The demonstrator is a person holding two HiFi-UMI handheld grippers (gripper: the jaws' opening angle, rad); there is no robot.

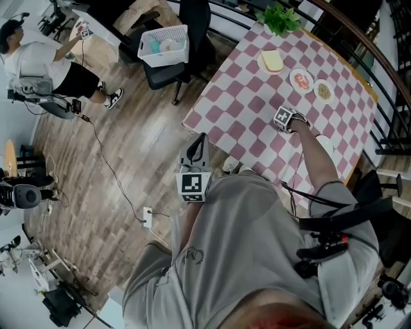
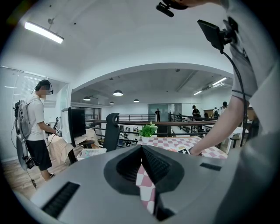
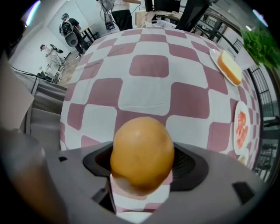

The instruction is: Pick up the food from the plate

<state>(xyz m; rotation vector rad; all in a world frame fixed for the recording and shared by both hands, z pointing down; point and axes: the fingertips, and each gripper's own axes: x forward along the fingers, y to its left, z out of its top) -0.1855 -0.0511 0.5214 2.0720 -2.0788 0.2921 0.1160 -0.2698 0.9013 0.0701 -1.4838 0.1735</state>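
The right gripper (image 1: 287, 119) hangs over the checked table (image 1: 237, 96), between the table's middle and the edge nearest the person. Its jaws are clamped on a smooth, orange-yellow, egg-shaped piece of food (image 3: 142, 153), one pad on each flank. In the right gripper view the food is a little longer than it is wide. Its long axis seems to run along the jaws, with the narrower rounded end pointing out over the cloth and the blunter end back in the throat of the gripper. It is clear of the tablecloth, and the head view hides it behind the gripper.

Toward the far edge lies a slice of bread (image 3: 229, 66) on a white plate (image 1: 262, 63). Beside it, along the right edge, sits a plate of red food (image 3: 242, 127). A green plant (image 1: 280, 17) stands at the far corner.

The left gripper (image 1: 201, 141) is off the table, held in front of the person's body. Its jaw tips are together with nothing between them.
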